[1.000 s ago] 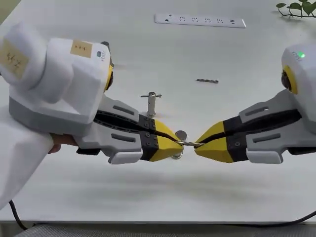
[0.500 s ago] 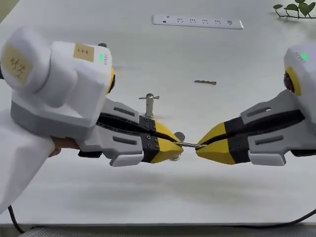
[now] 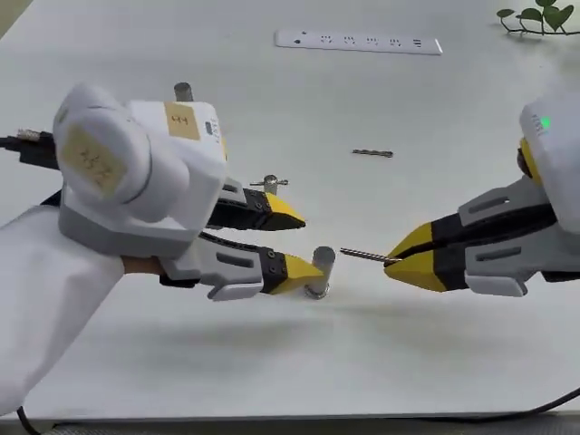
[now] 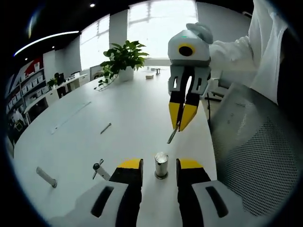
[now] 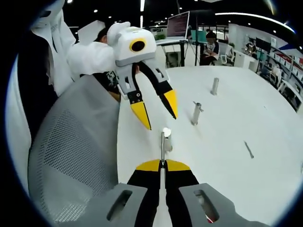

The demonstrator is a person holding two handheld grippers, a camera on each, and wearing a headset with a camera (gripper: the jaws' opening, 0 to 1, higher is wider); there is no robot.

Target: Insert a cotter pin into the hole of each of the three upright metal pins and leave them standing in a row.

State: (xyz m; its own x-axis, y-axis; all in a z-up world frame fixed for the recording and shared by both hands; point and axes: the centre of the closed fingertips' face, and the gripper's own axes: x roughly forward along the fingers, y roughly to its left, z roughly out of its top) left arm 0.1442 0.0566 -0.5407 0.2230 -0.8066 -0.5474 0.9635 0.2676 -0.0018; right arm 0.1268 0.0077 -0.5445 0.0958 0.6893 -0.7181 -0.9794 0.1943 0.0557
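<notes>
A white power strip (image 3: 359, 42) lay flat at the far side of the white surface (image 3: 272, 362). Green leaves of a plant (image 3: 536, 16) reached in at the far right corner. A grey mesh chair (image 4: 255, 146) stood by the near edge. Bright windows (image 4: 161, 19) lit the room, and a lit monitor (image 5: 178, 24) stood farther off.

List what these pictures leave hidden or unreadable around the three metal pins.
- Nearest metal pin: cross hole too small to find, left gripper view.
- Middle pin: lower shaft hidden by the left gripper, head view.
- Far pin: all but its top hidden behind that gripper's body, head view.
</notes>
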